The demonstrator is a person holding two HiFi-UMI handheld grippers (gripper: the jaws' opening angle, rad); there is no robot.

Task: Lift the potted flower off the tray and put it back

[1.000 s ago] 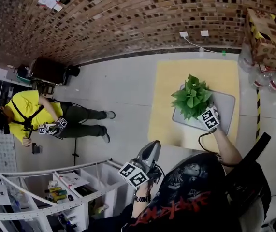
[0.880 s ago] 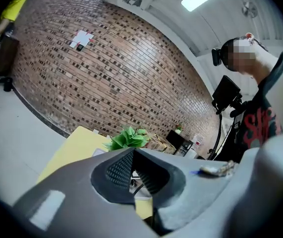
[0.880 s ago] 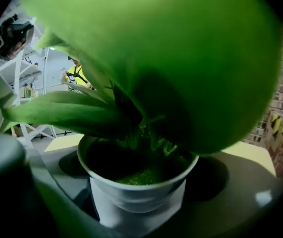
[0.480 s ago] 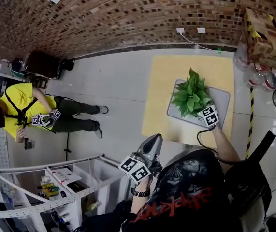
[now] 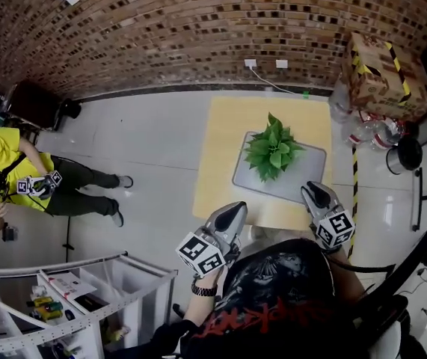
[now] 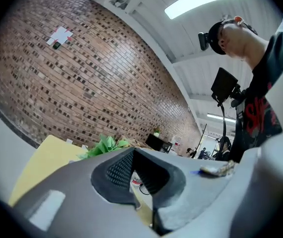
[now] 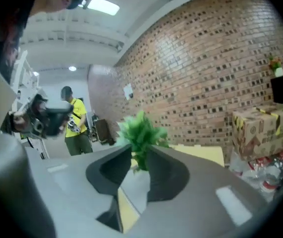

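A: Spotting the potted flower [image 5: 271, 148] standing upright on the tray [image 5: 314, 159], mid worktop [image 5: 220, 126]. Looking put back?

B: Judging so. Closing the right gripper [image 5: 312, 190] jaws on nothing, by the near edge, apart from the flower, likely giving it room. Hanging the left gripper [image 5: 237, 209] near-left, jaws almost together, empty, probably idling as unneeded.

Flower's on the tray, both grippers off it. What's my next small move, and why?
Probably hold the right gripper clear and stop: the potted flower stands upright on the tray, untouched, and that gripper's jaws are closing on nothing.
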